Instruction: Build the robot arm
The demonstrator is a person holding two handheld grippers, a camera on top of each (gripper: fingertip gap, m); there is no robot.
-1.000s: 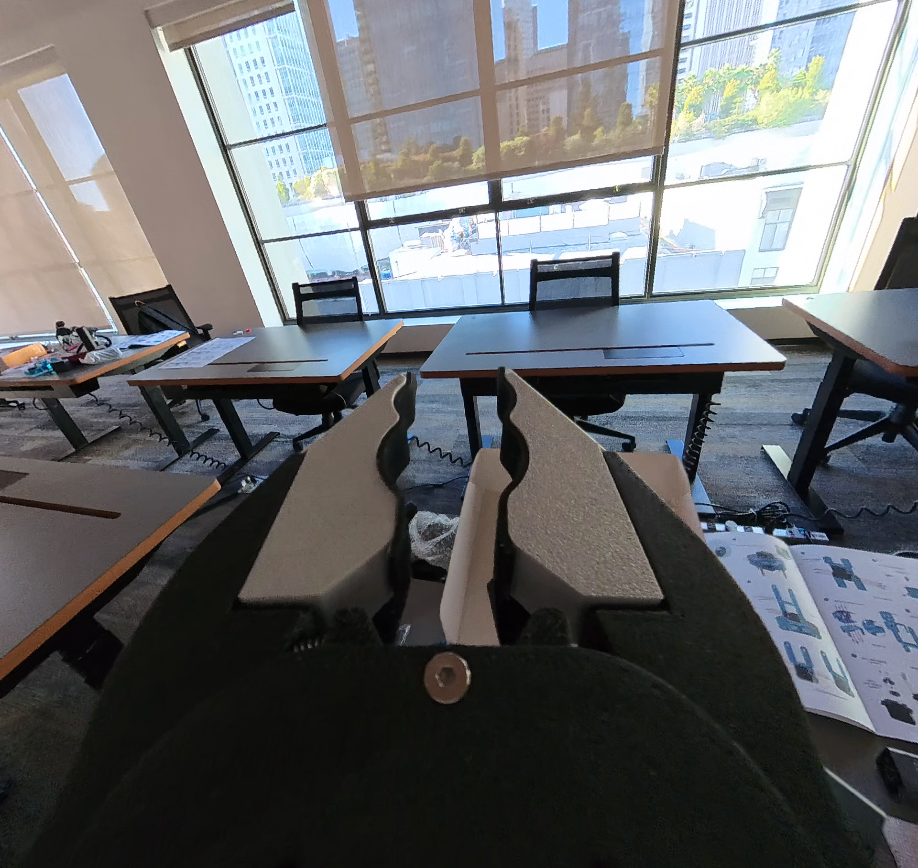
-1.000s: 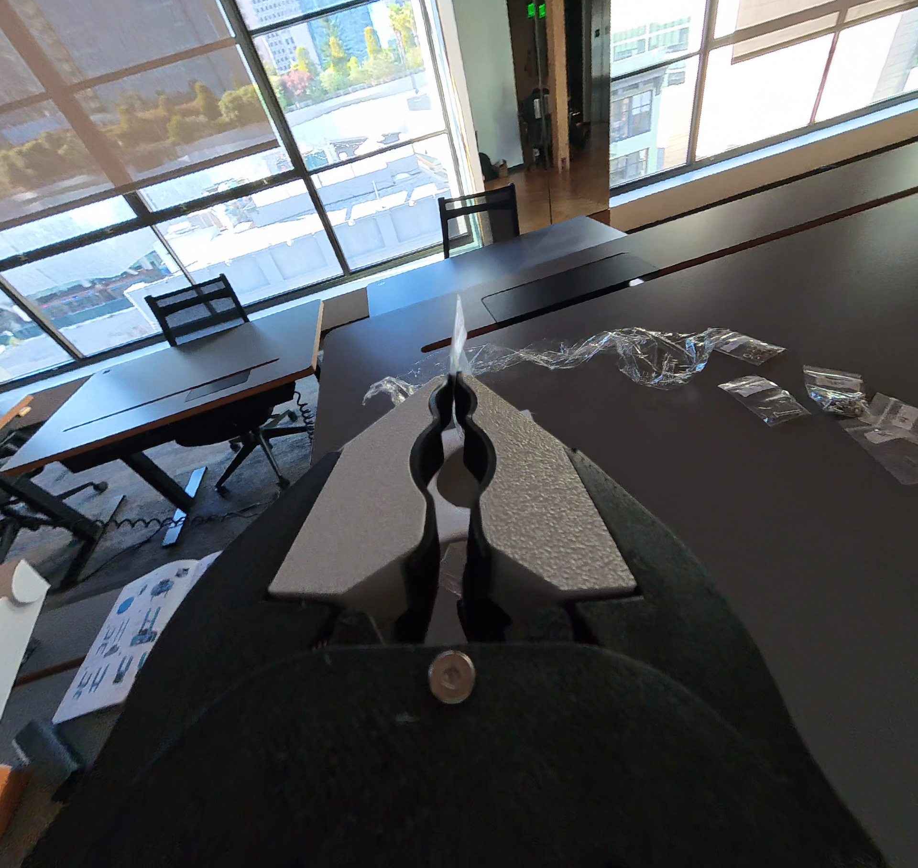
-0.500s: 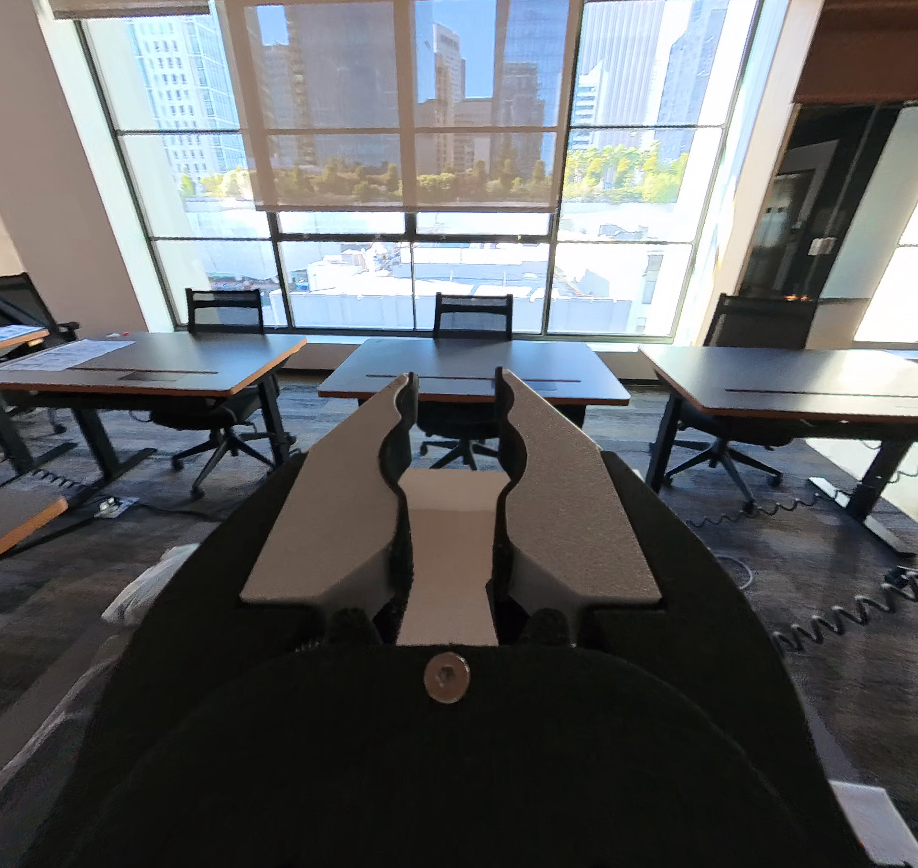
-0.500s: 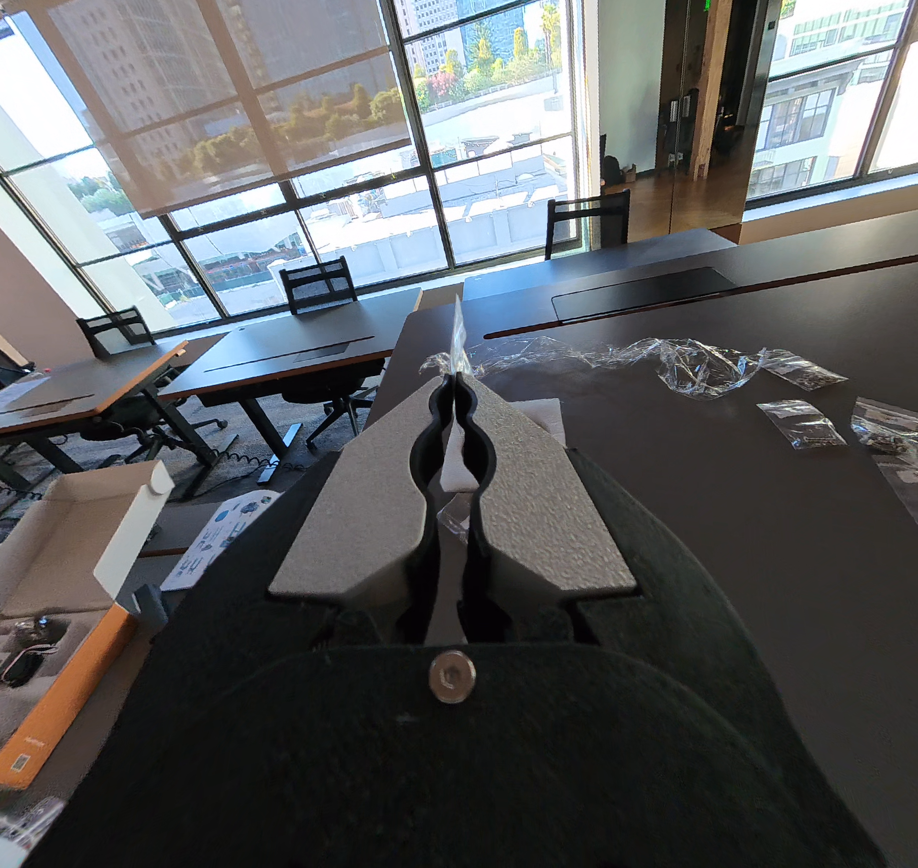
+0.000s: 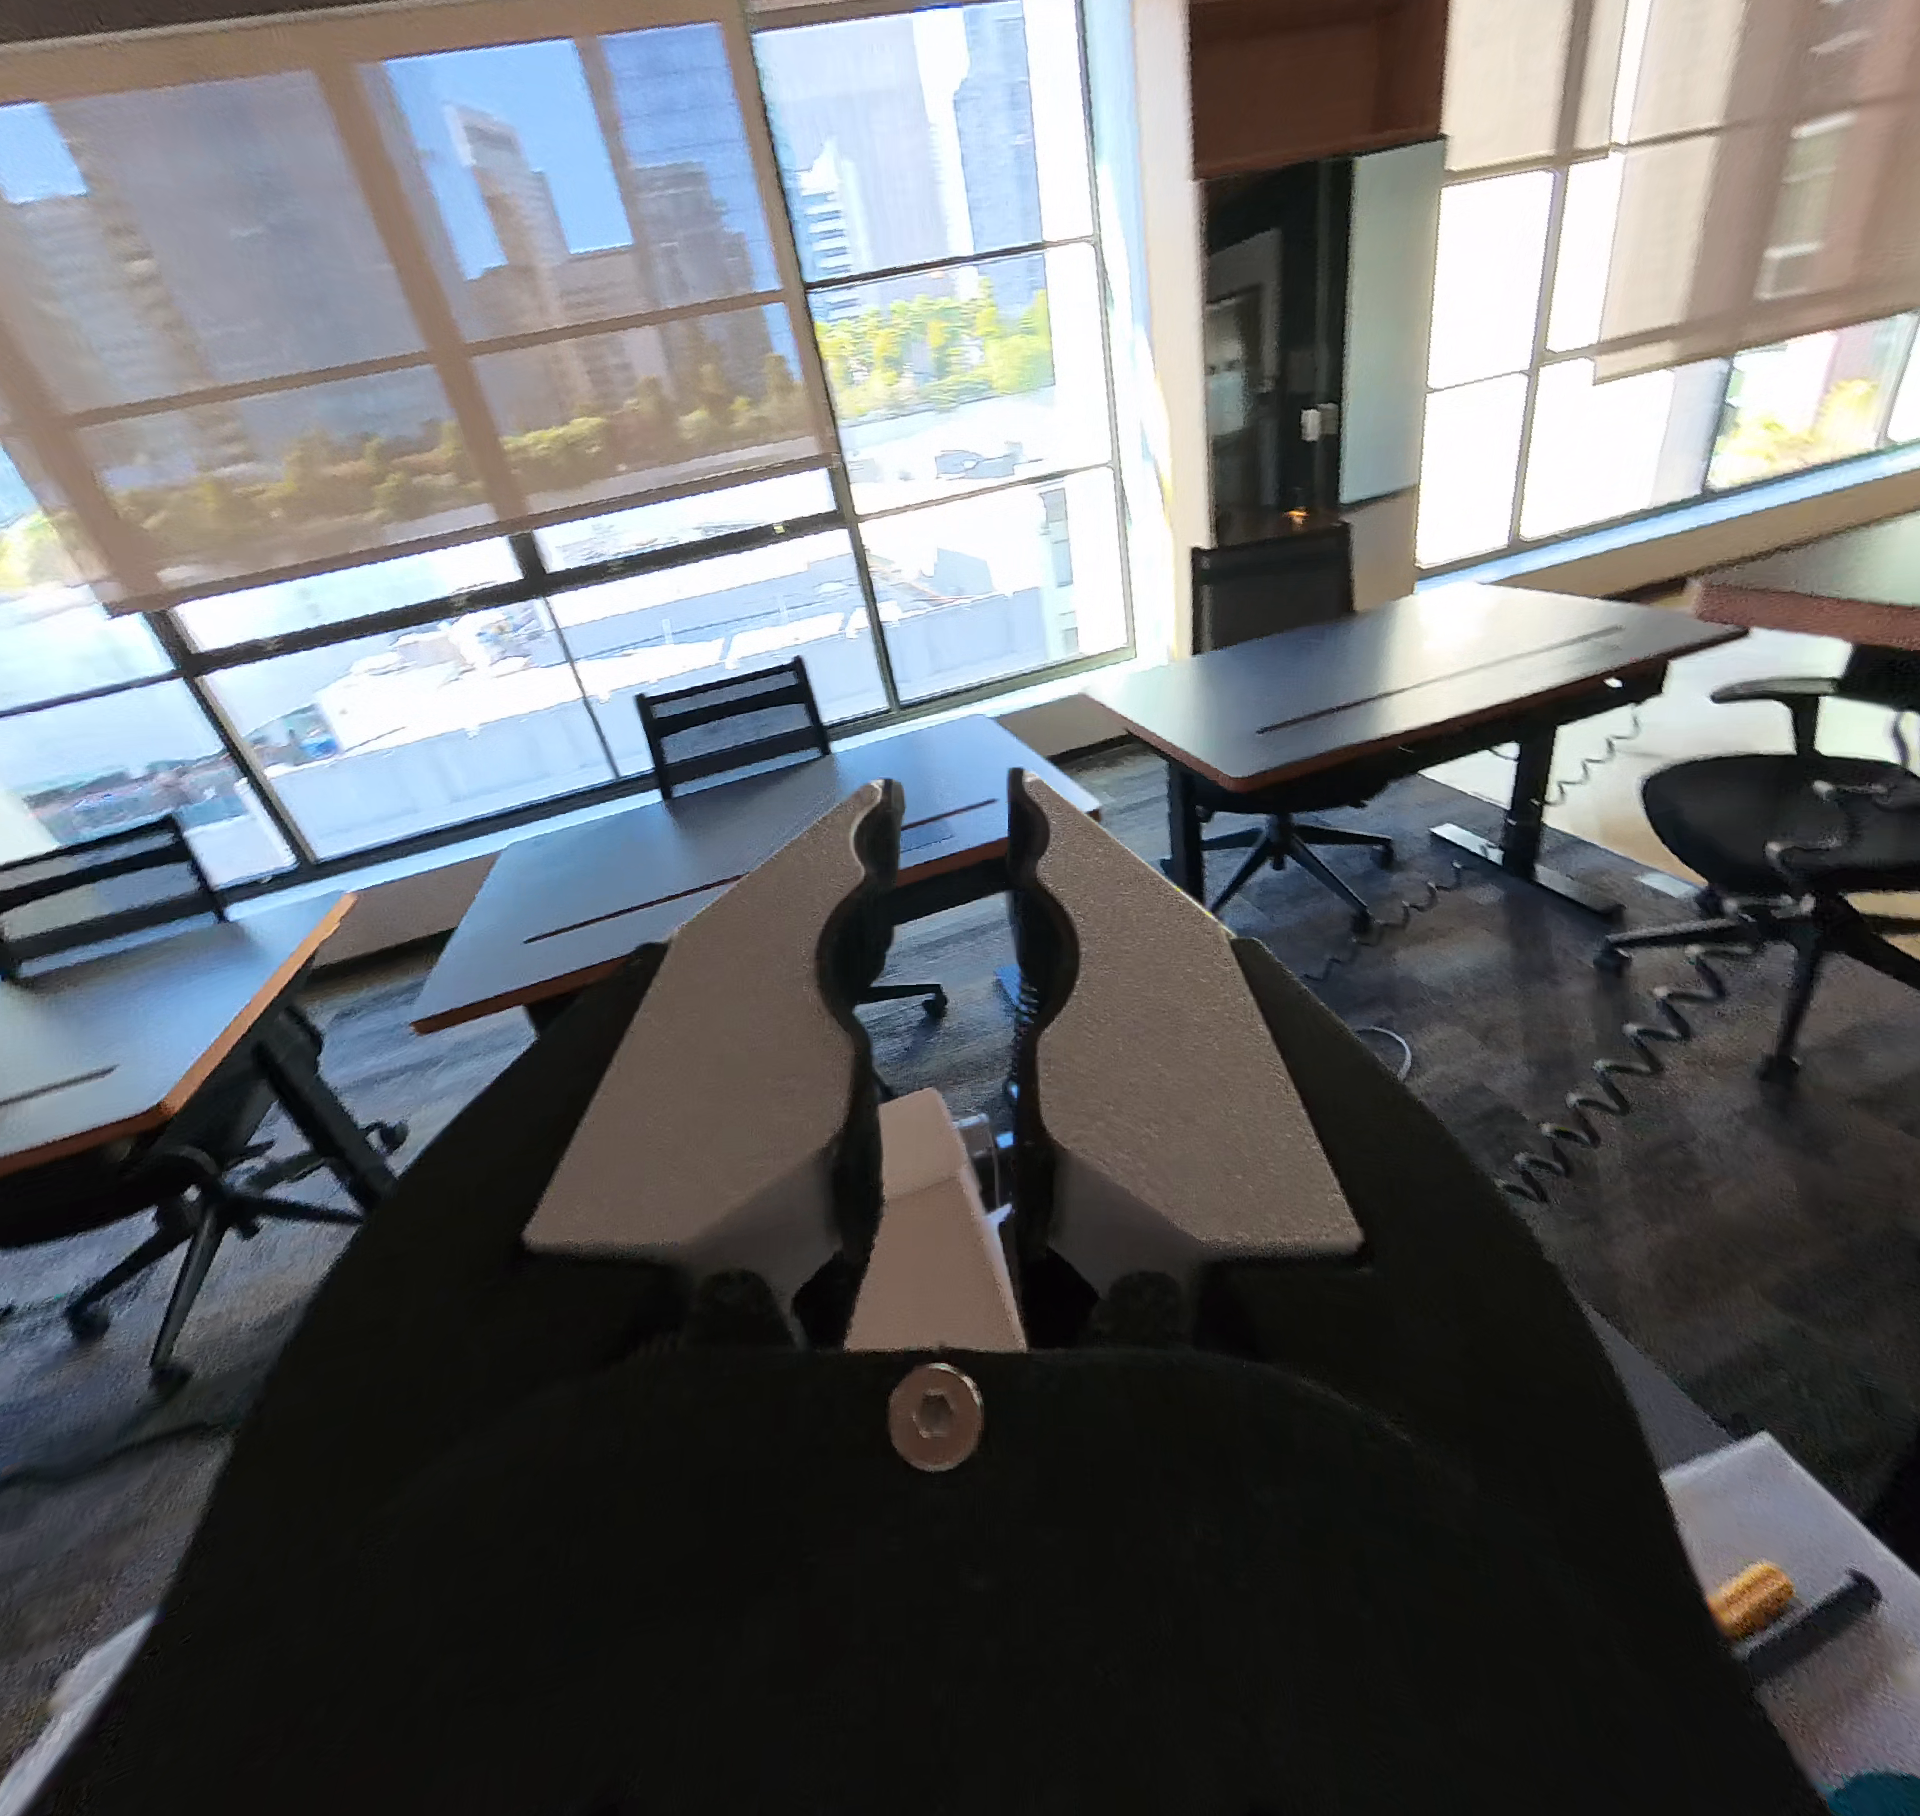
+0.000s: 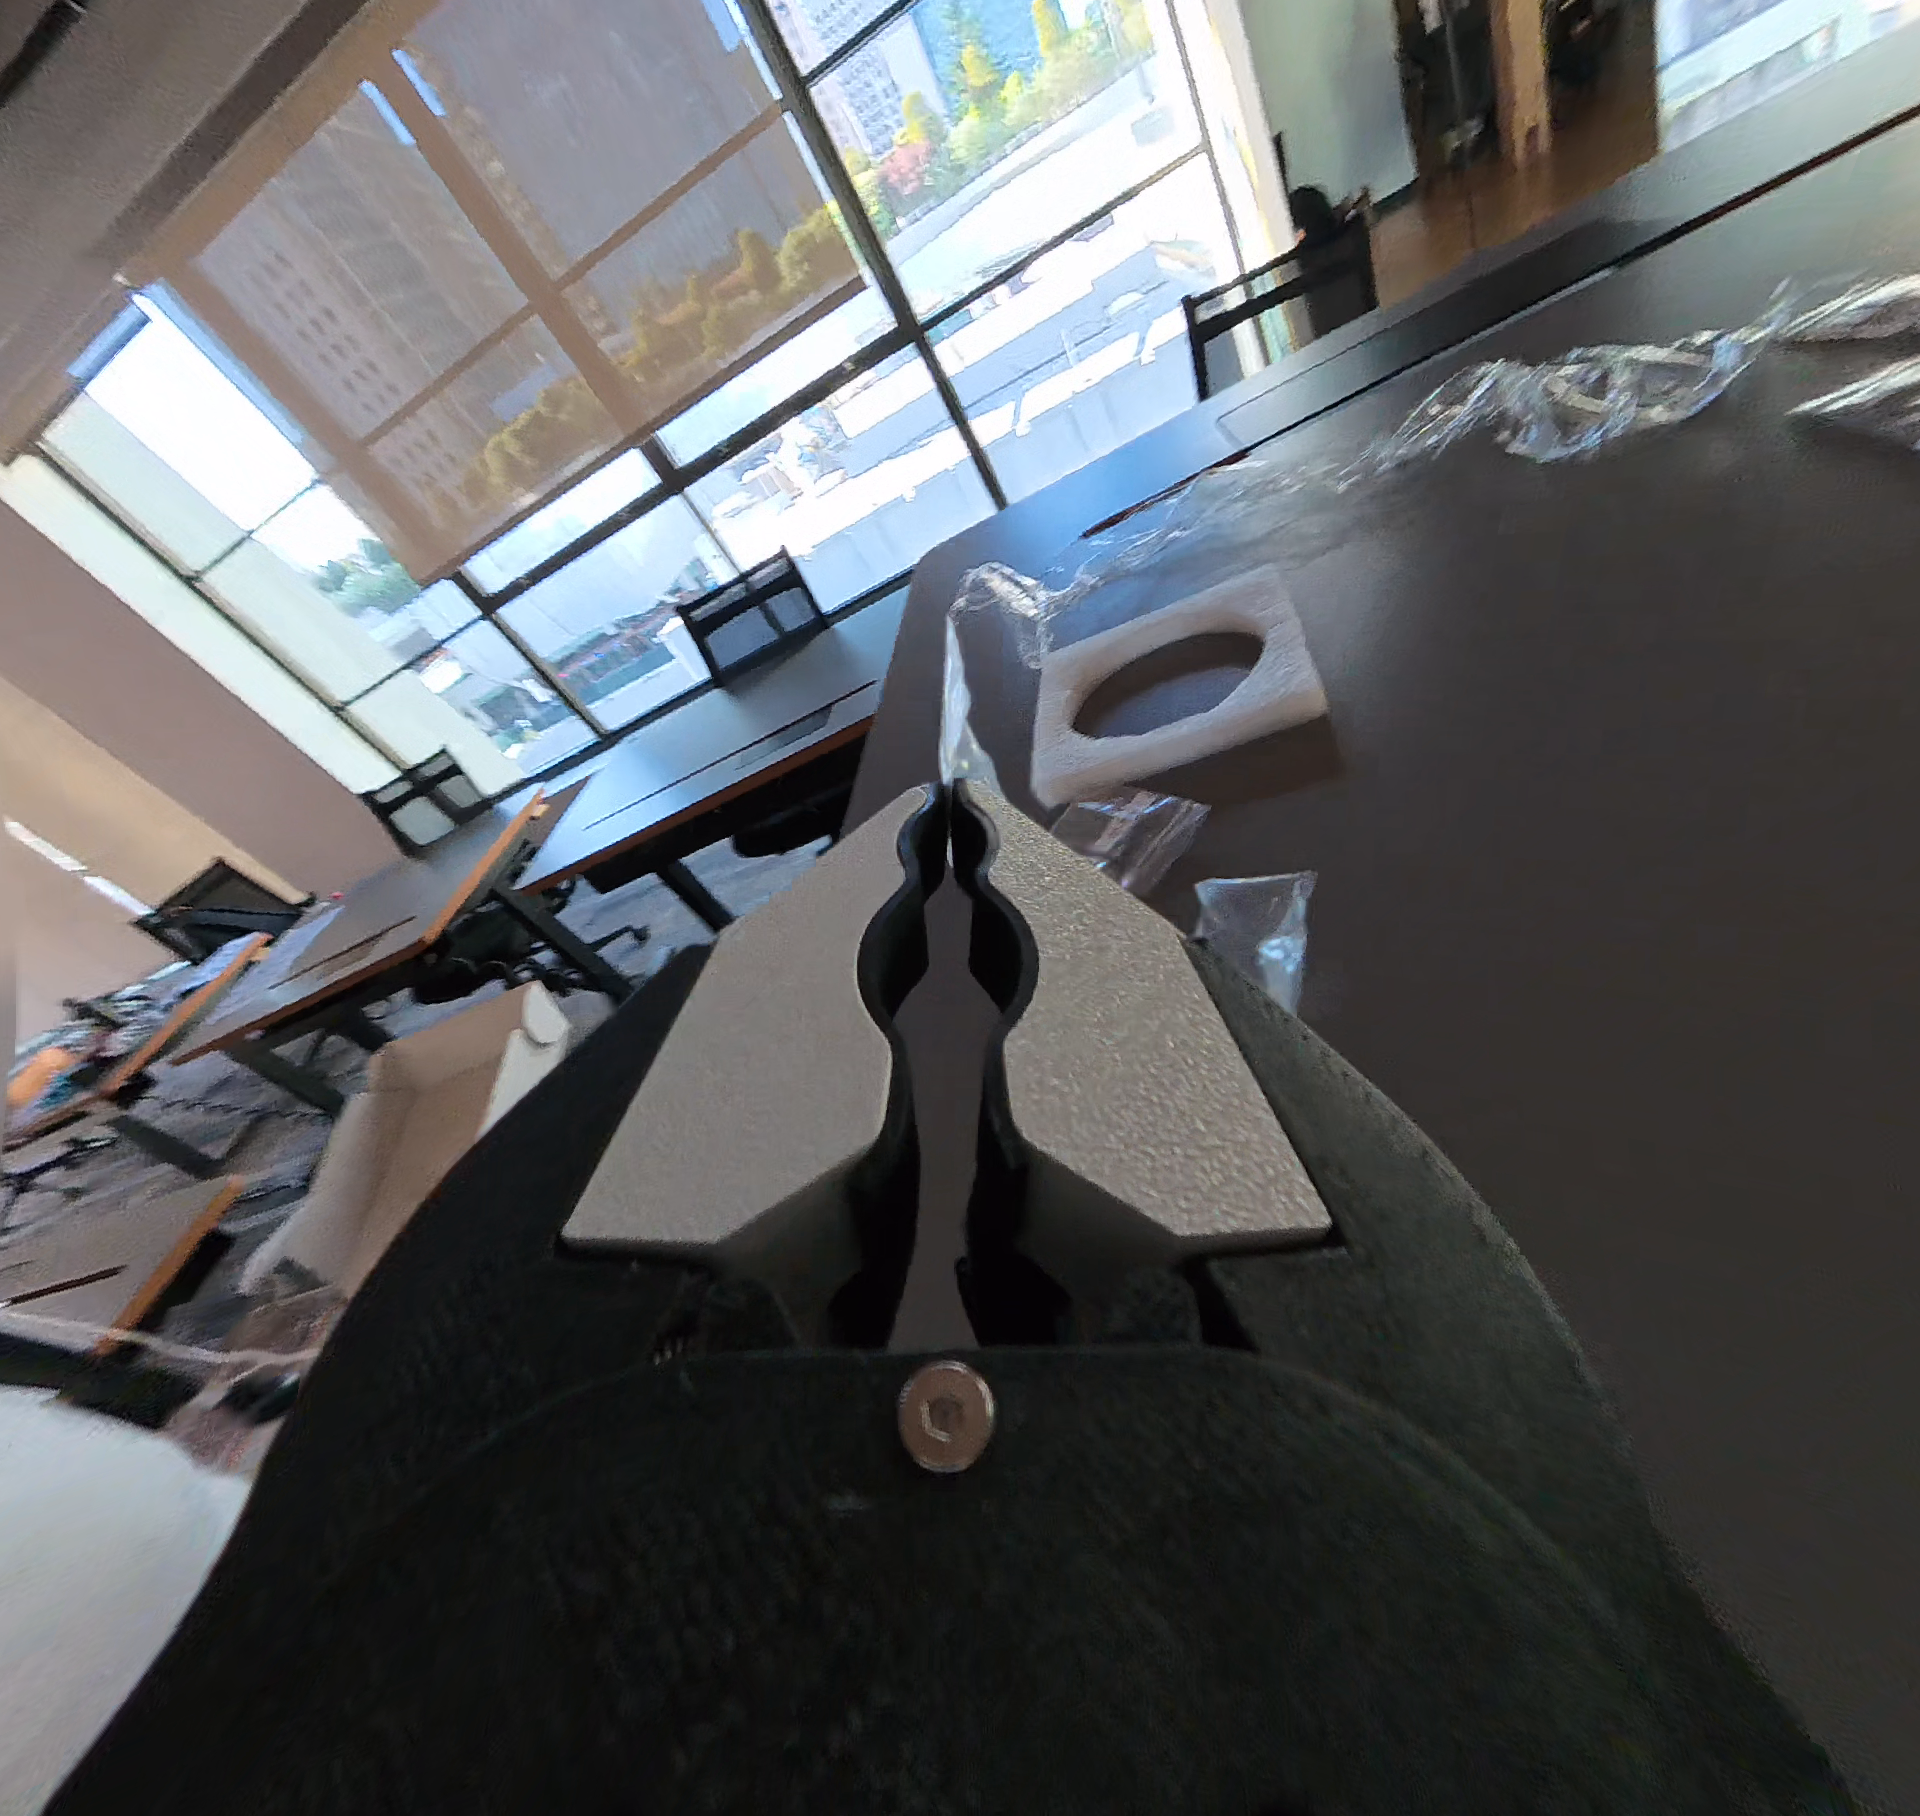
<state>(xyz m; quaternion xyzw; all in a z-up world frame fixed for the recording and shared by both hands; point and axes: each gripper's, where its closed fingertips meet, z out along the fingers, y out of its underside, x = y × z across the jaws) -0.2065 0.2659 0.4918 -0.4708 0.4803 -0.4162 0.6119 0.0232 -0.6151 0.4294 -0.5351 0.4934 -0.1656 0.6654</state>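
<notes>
While it points out over the room at the far desks (image 5: 727, 883), the left gripper (image 5: 943, 810) has its 2 fingers apart at the tips, with a white box (image 5: 925, 1236) sitting low between them near their base. I cannot tell if they squeeze it. The right gripper (image 6: 951, 810) is tilted over a dark table (image 6: 1558, 935). Its 2 fingers are pressed together on a thin clear plastic strip (image 6: 951, 696) that sticks up past the tips. Just past the tips, to the right, lies a white foam square (image 6: 1179, 686) with a round hole. An open cardboard box (image 6: 436, 1132) sits left of the fingers; I cannot see inside.
</notes>
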